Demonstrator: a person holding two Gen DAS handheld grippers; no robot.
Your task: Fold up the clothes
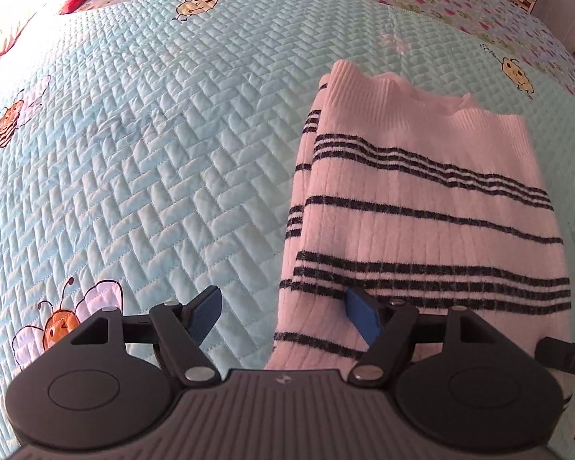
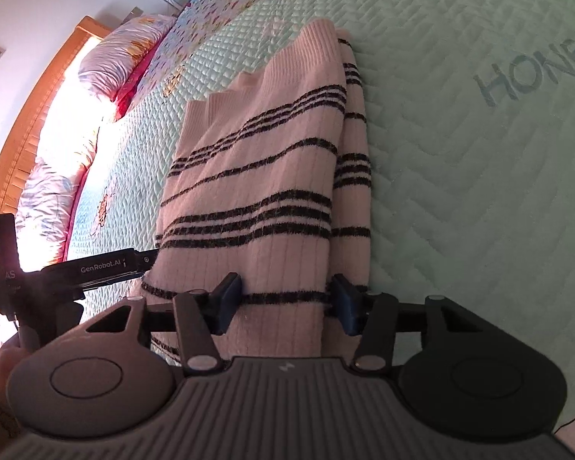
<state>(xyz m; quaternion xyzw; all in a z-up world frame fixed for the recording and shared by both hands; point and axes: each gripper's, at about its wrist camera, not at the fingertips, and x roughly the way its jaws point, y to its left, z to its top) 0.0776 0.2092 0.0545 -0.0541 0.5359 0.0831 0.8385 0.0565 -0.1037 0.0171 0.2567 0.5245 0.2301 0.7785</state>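
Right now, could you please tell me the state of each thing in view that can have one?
Sweater: pink with dark stripes, sides folded in, lying flat on the quilt.
Quilt: spread over the bed.
Left gripper: jaws open at the sweater's near edge, gripping nothing.
Right gripper: jaws partly closed astride the sweater's near end; a firm grip cannot be told.

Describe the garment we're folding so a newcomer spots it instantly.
Start at the bed, covered by a pale blue quilted bedspread printed with cartoon bees. On it lies one ribbed pink sweater, sleeves already folded in. Its dark horizontal stripes set it apart from everything else on the bed.
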